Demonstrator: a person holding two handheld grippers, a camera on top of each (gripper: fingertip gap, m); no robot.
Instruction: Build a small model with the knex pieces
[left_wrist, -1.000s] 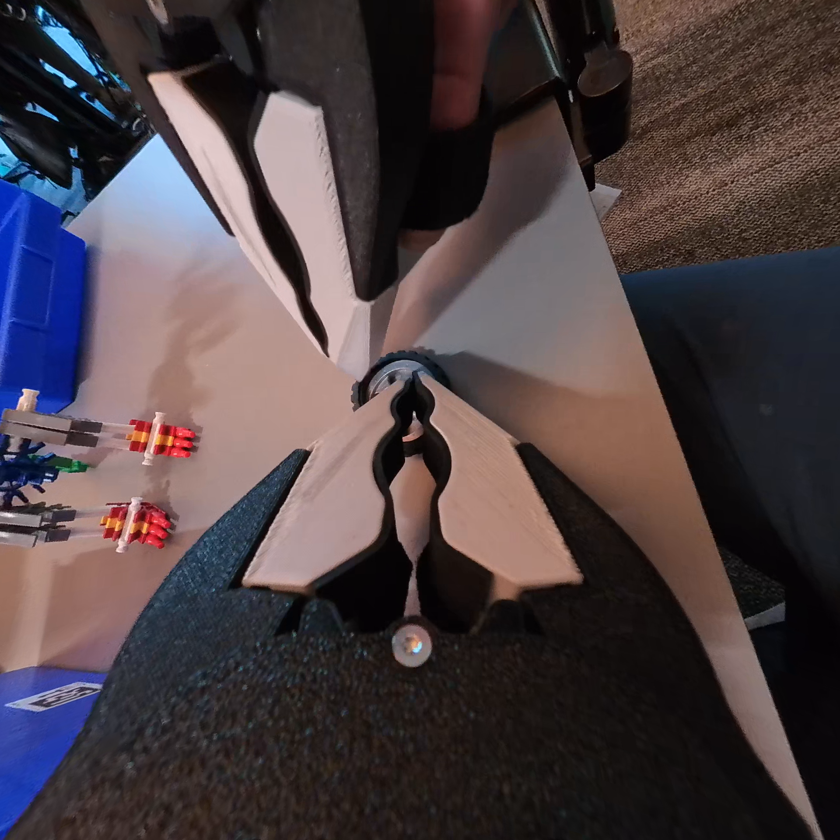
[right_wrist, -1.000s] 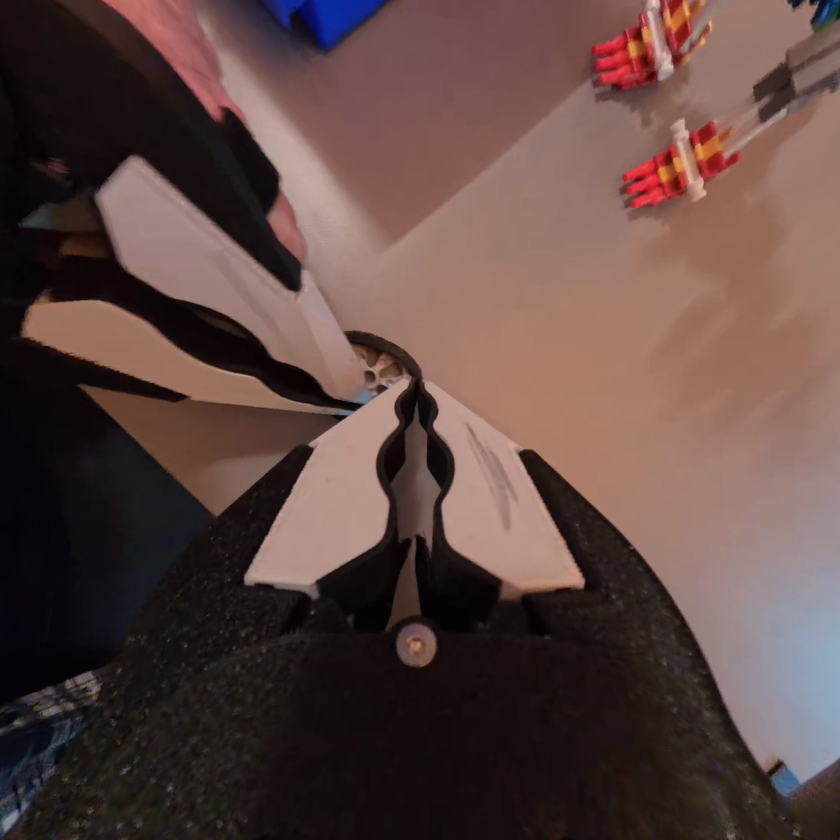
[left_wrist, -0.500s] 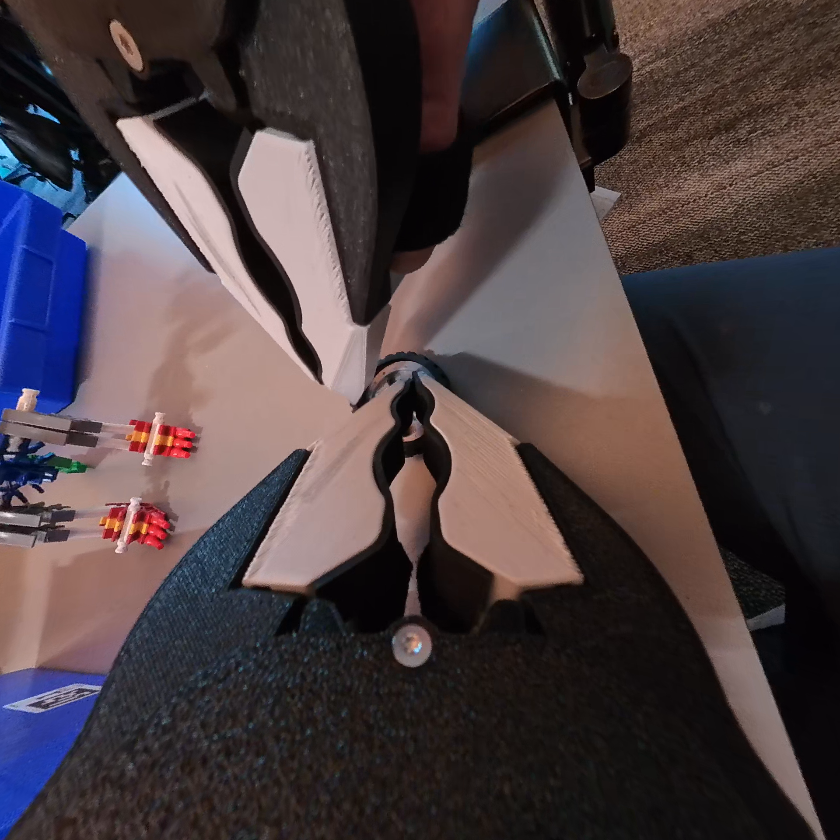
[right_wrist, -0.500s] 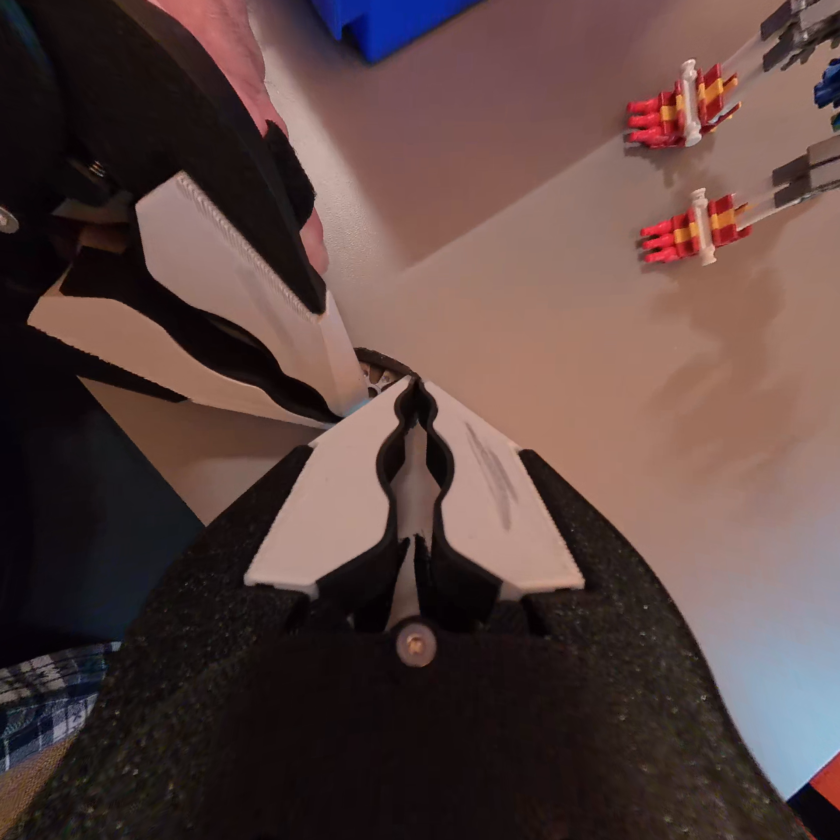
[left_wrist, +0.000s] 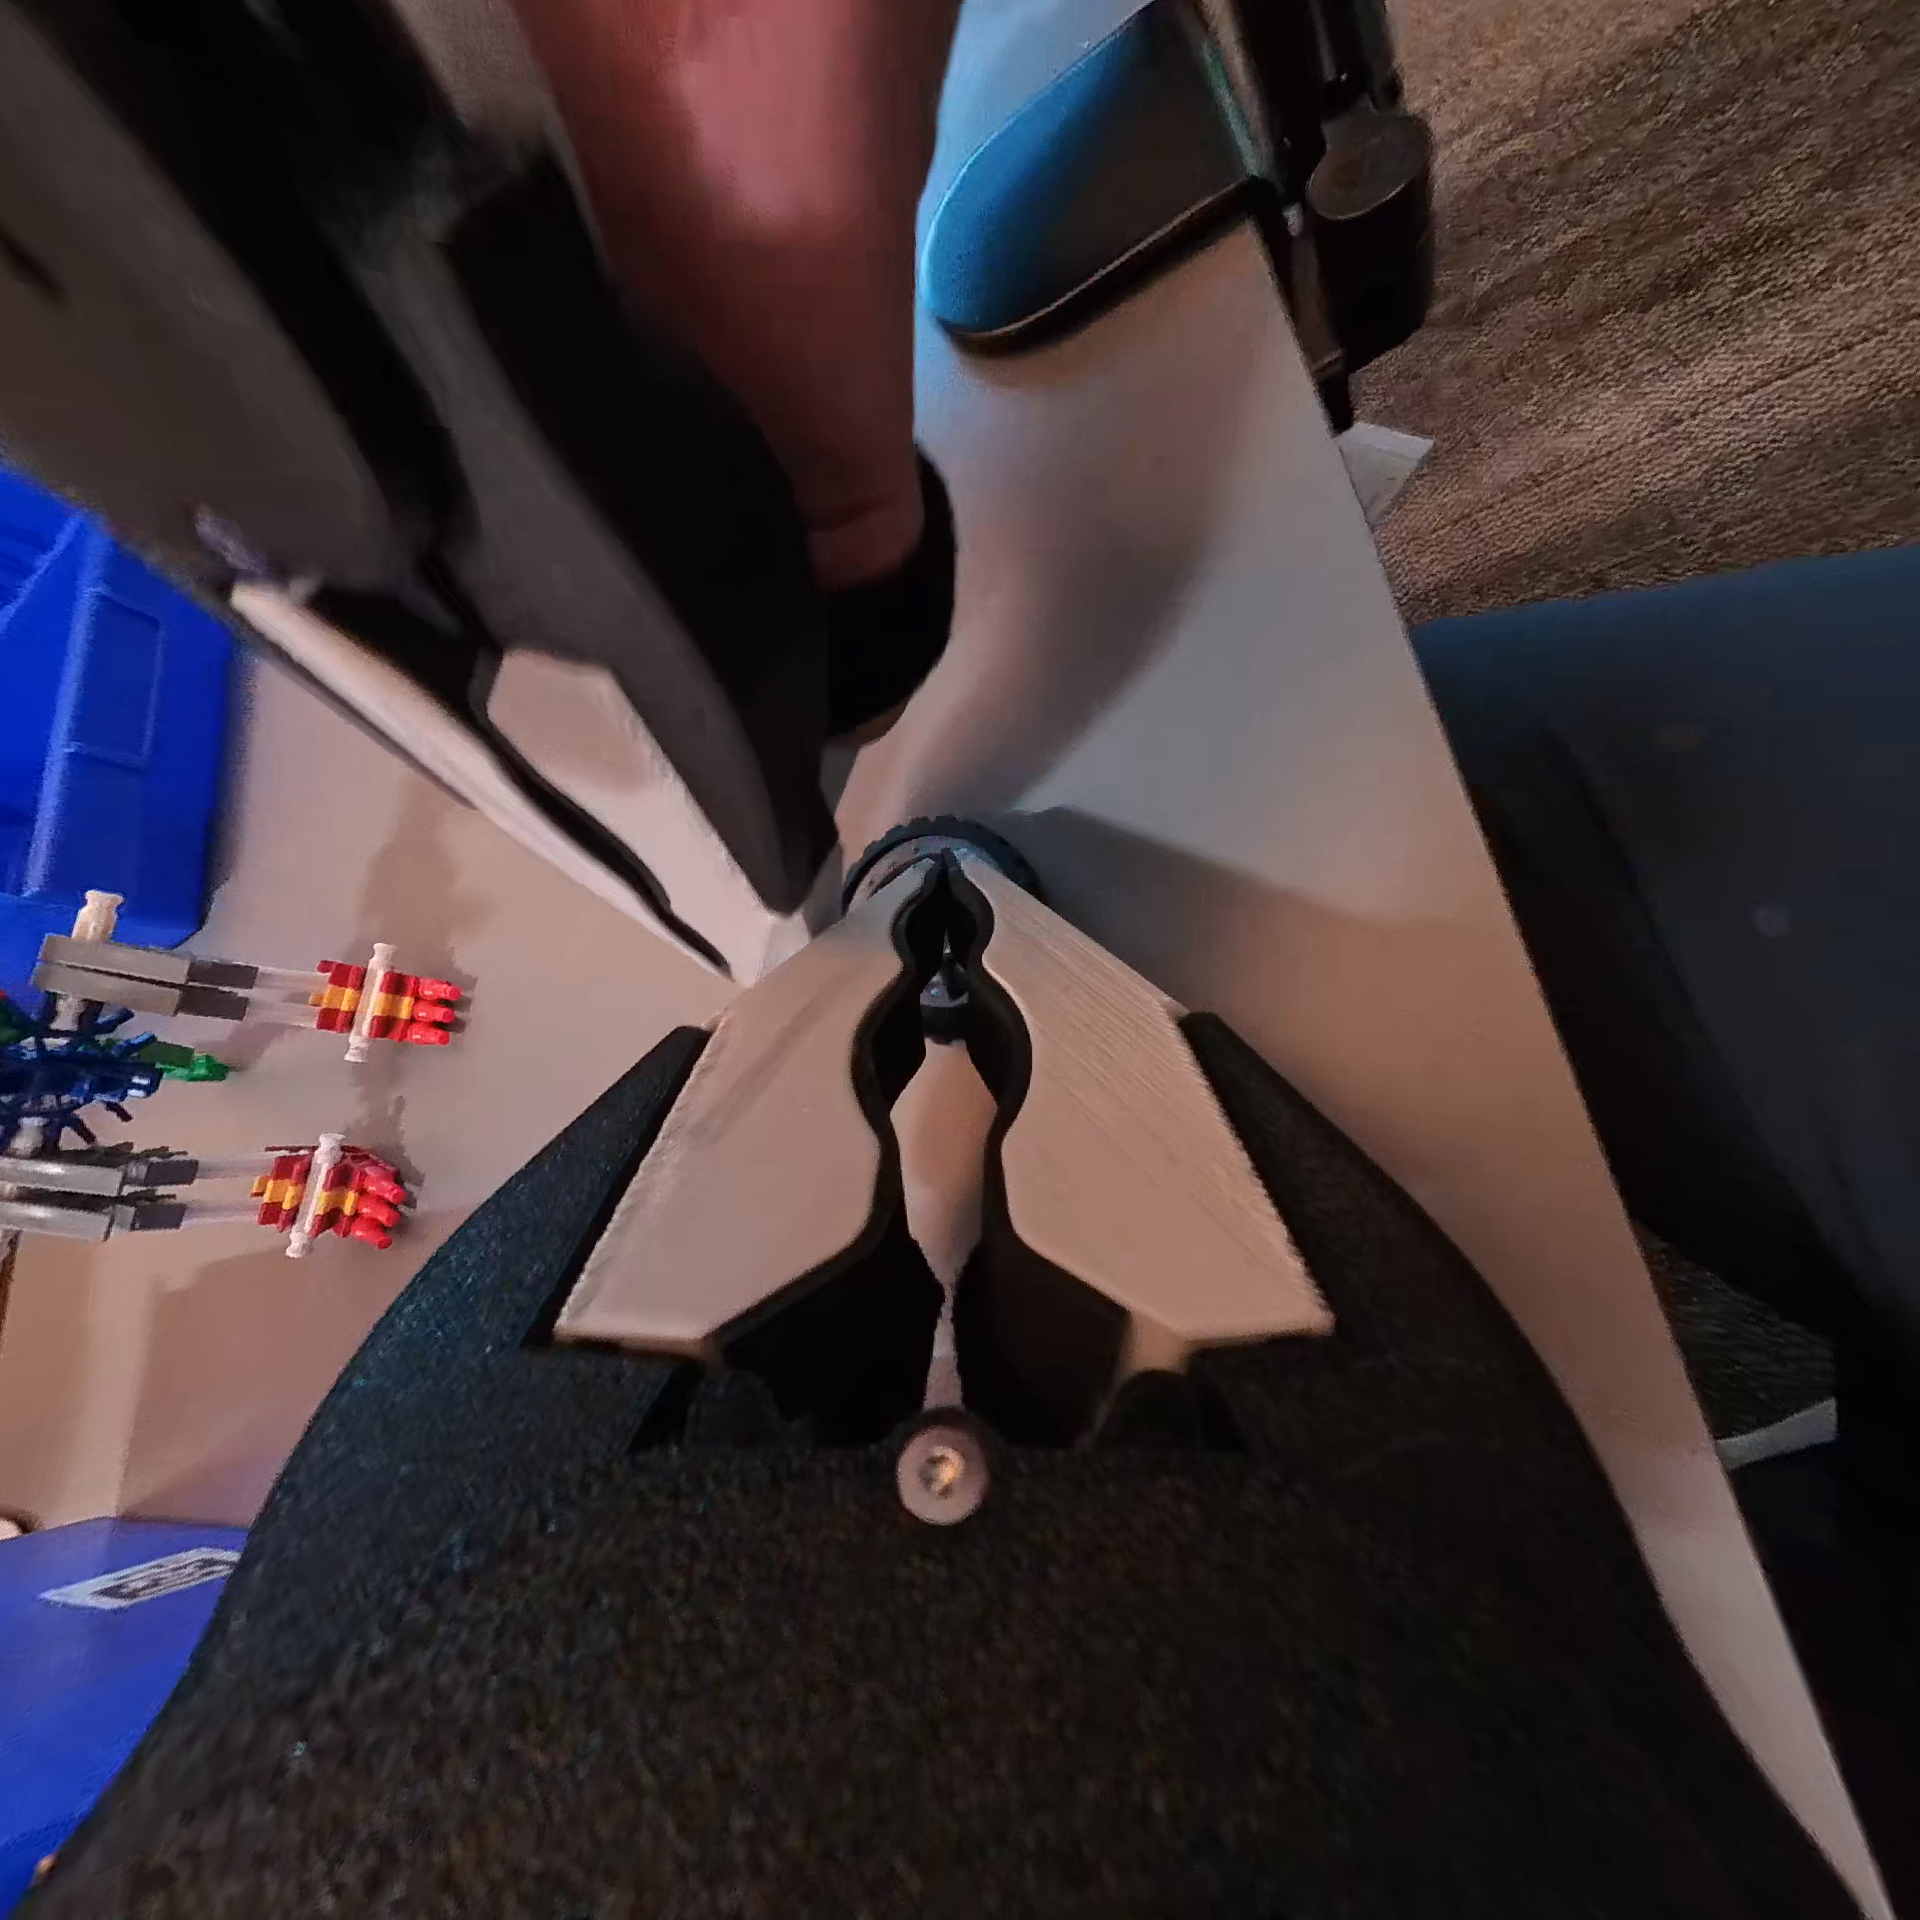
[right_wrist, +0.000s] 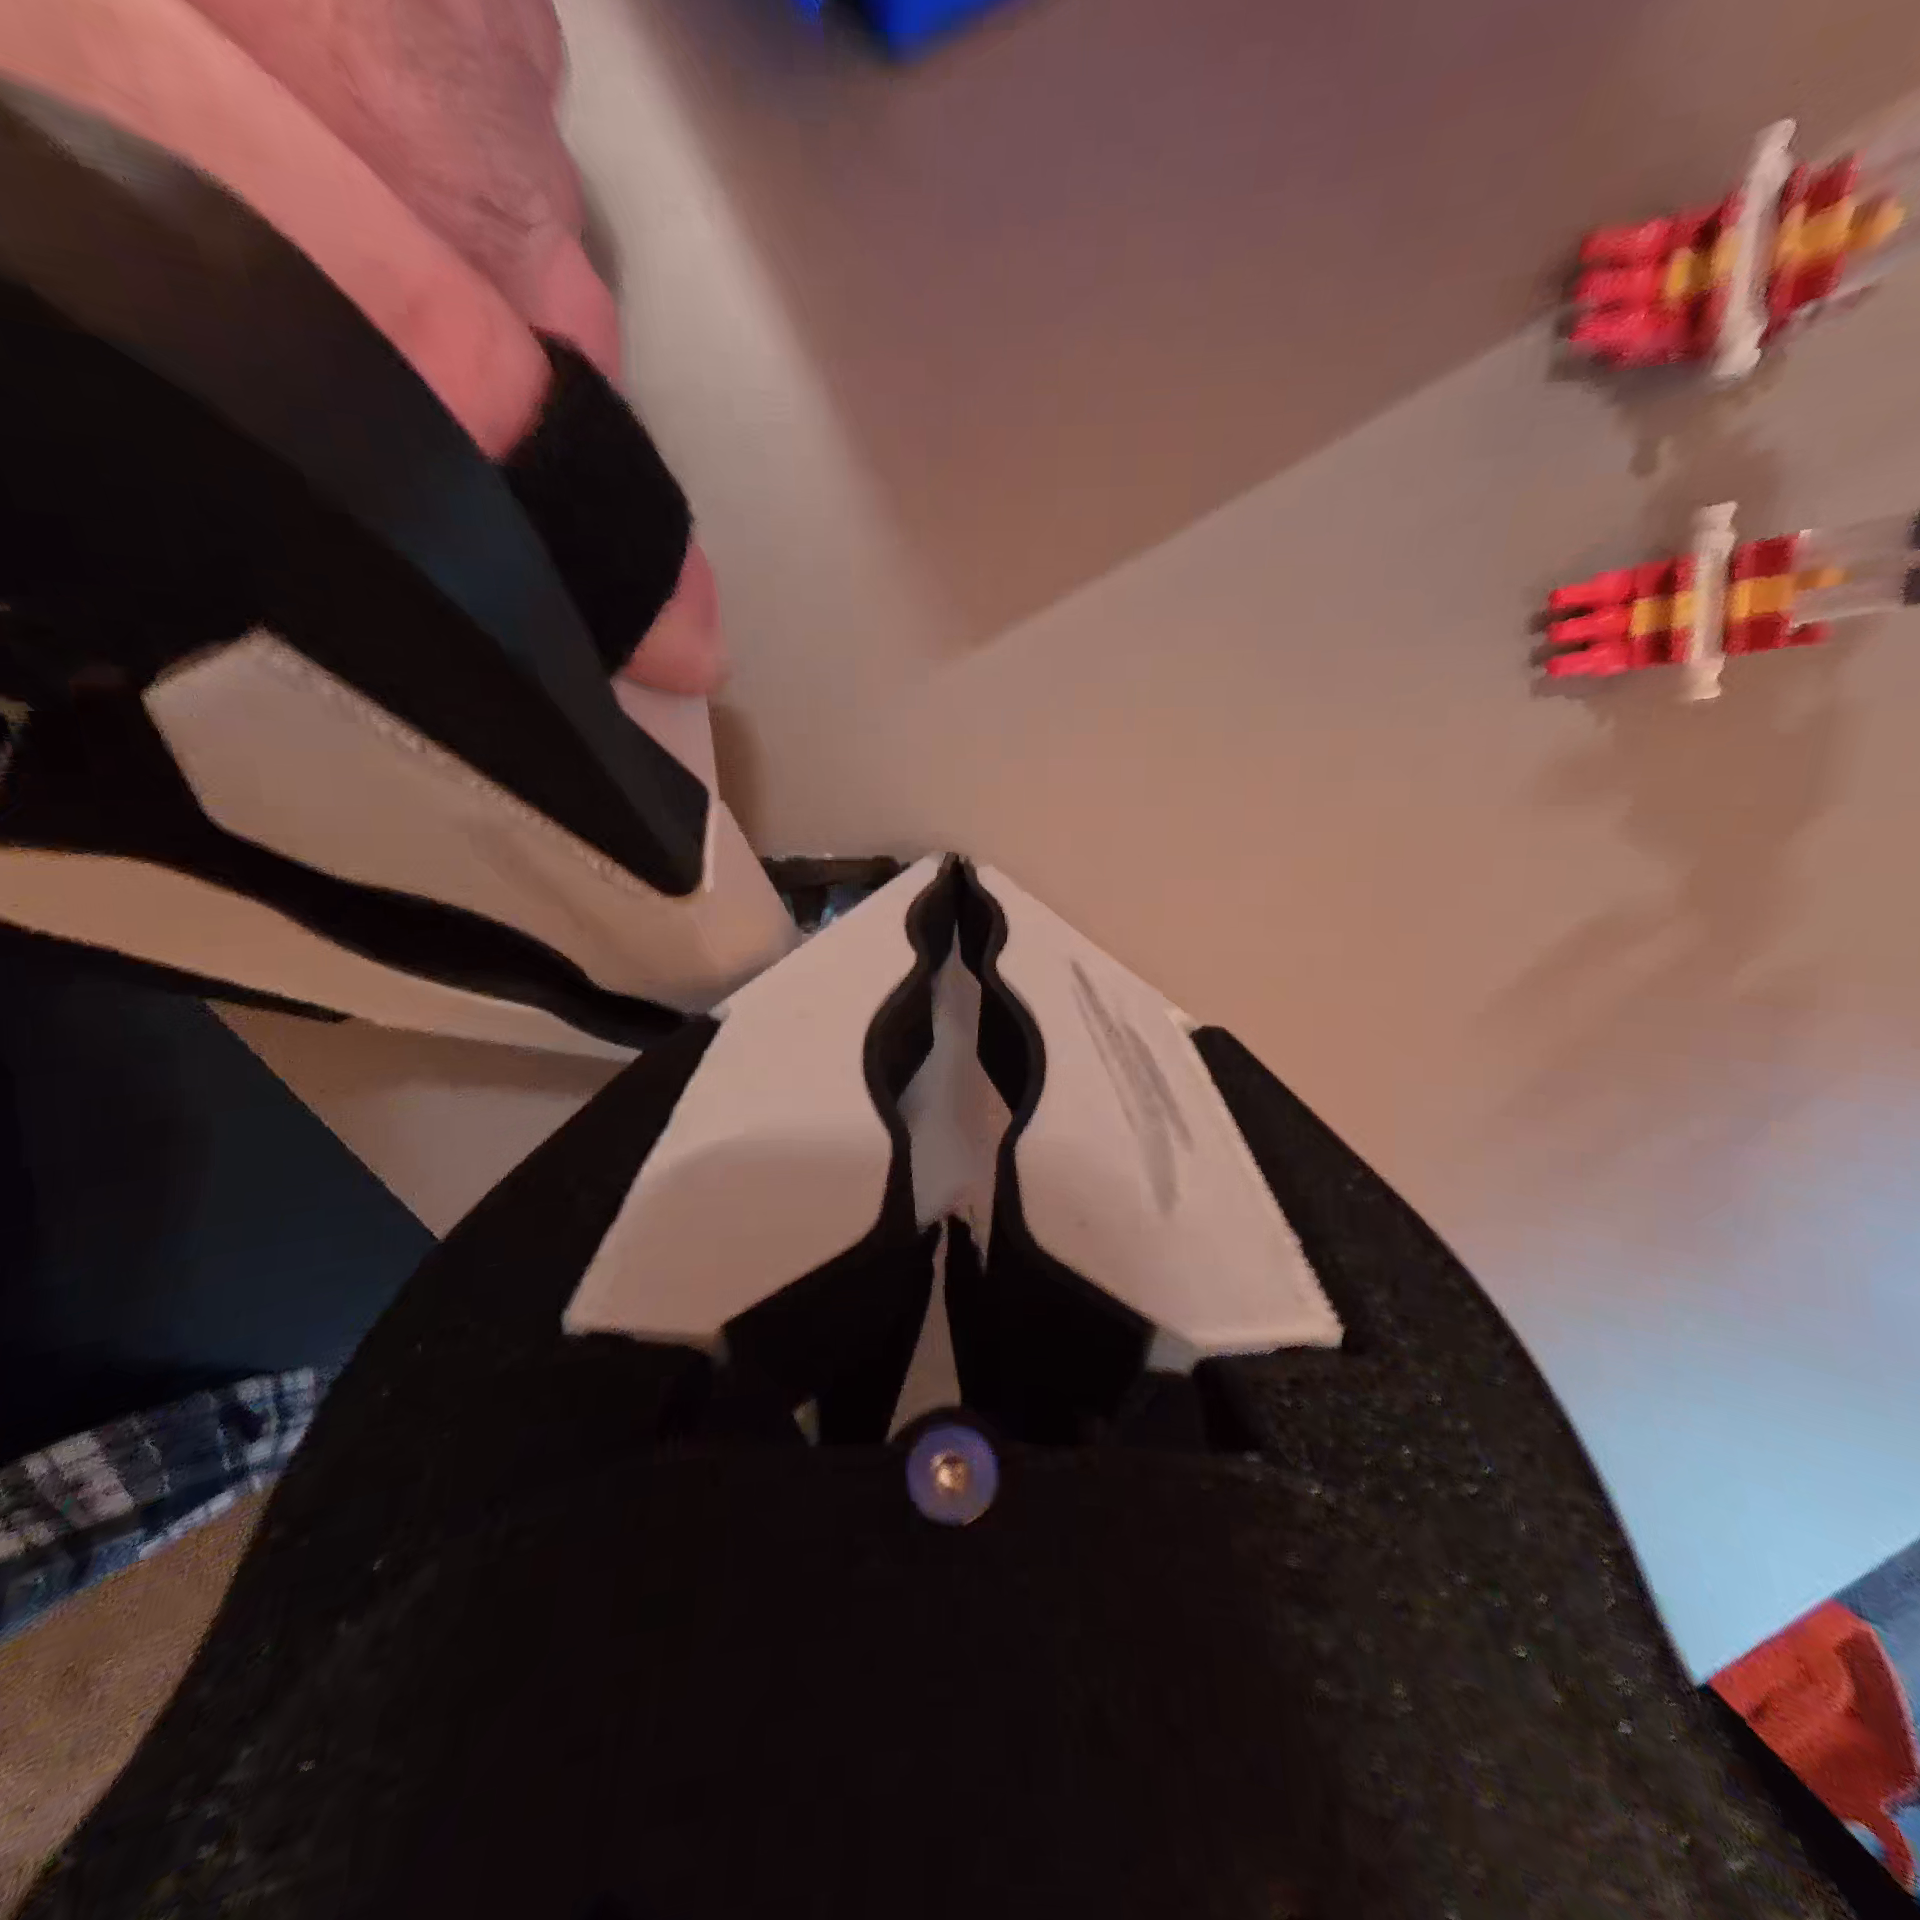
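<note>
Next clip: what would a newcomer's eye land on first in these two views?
The two grippers meeting tip to tip at the table's near edge: the left gripper is shut on a small black wheel, and the right gripper closes in beside it. Further along the table lie two red-and-yellow brick pieces, with blue bins beyond.

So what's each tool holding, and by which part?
The left tool is shut on a small black wheel, gripping its rim. The right tool is shut; its grip is hidden.
</note>
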